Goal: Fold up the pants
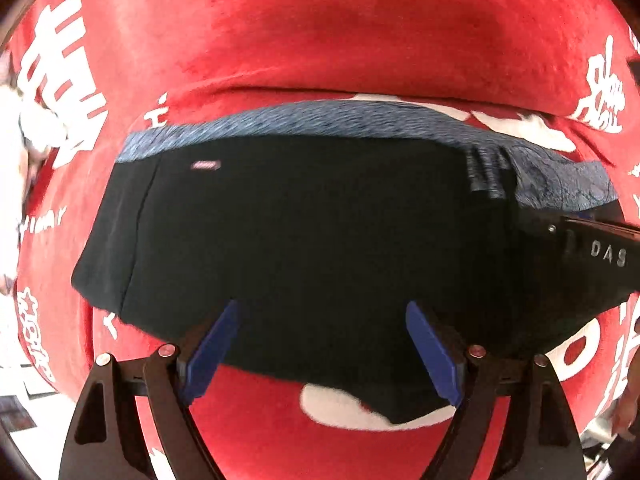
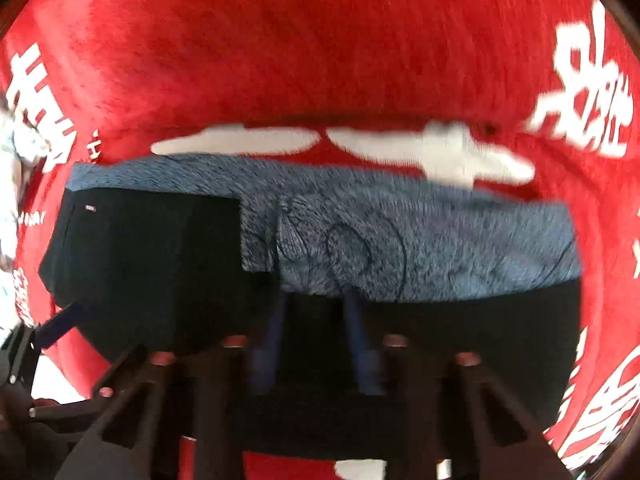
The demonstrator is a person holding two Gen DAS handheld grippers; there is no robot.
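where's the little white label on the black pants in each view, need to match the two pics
Left wrist view: the small white label sits upper left on the black pants, just under the blue fleecy lining.
Right wrist view: the label is at far left, near the pants' top corner.
Shared landmark: the blue lining strip along the pants' far edge, on the red cloth.

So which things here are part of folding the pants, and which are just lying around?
Part of the job:
pants
left gripper, open
right gripper

Just there:
red cloth under the pants
white items at the left edge, too blurred to name
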